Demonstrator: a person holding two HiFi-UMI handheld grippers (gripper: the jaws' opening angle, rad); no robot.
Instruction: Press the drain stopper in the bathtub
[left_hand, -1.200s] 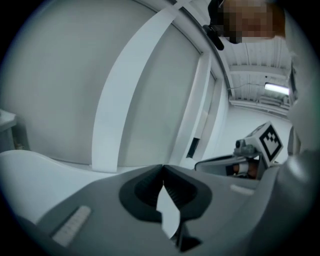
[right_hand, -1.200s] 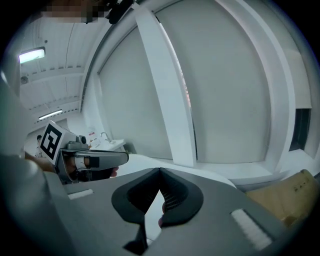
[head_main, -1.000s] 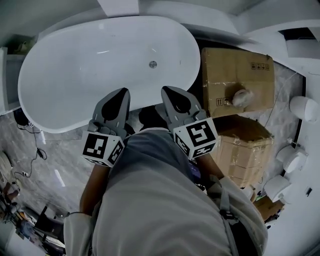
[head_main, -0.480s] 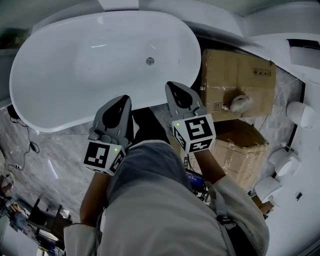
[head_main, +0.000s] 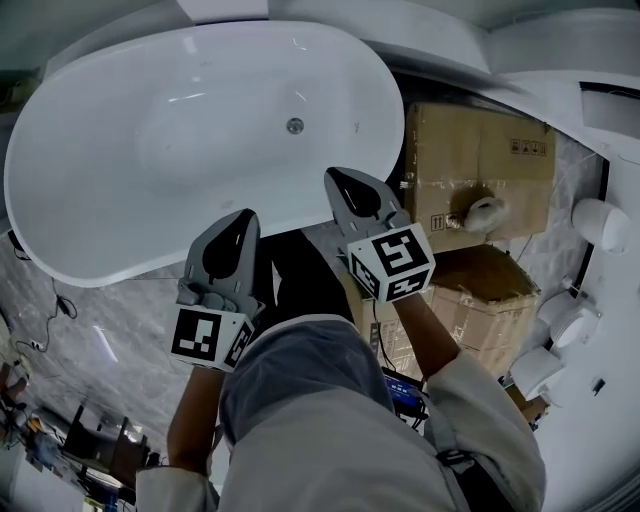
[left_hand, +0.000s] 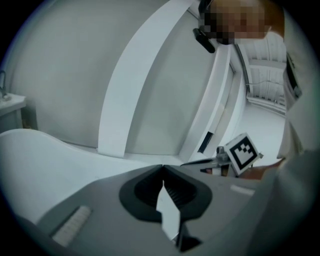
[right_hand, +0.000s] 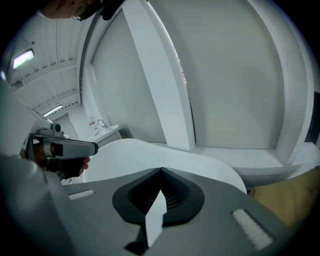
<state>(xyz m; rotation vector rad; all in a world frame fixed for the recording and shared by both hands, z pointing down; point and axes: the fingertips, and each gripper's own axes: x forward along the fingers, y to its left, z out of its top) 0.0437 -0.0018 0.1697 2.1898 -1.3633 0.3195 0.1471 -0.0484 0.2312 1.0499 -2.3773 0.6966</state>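
Note:
In the head view the white oval bathtub (head_main: 120, 240) fills the upper left. Its small round metal drain stopper (head_main: 295, 126) sits in the tub floor, towards the far right end. My left gripper (head_main: 243, 218) is shut and empty, its tip over the tub's near rim. My right gripper (head_main: 337, 176) is also shut and empty, reaching over the near rim, well short of the stopper. The left gripper view shows the closed left gripper (left_hand: 162, 166) above the bathtub's rim (left_hand: 45, 150). In the right gripper view the closed right gripper (right_hand: 161, 170) points across the tub (right_hand: 150, 150). The stopper is hidden in both.
Two cardboard boxes (head_main: 475, 150) (head_main: 490, 300) stand right of the tub, with a tape roll (head_main: 485, 212) on the nearer edge of the far one. White fixtures (head_main: 600, 220) line the right wall. Cables (head_main: 55, 300) lie on the marble floor at left.
The tub has drawn nearer and shifted left in view. The right gripper now reaches over the tub's rim. Both grippers stay shut.

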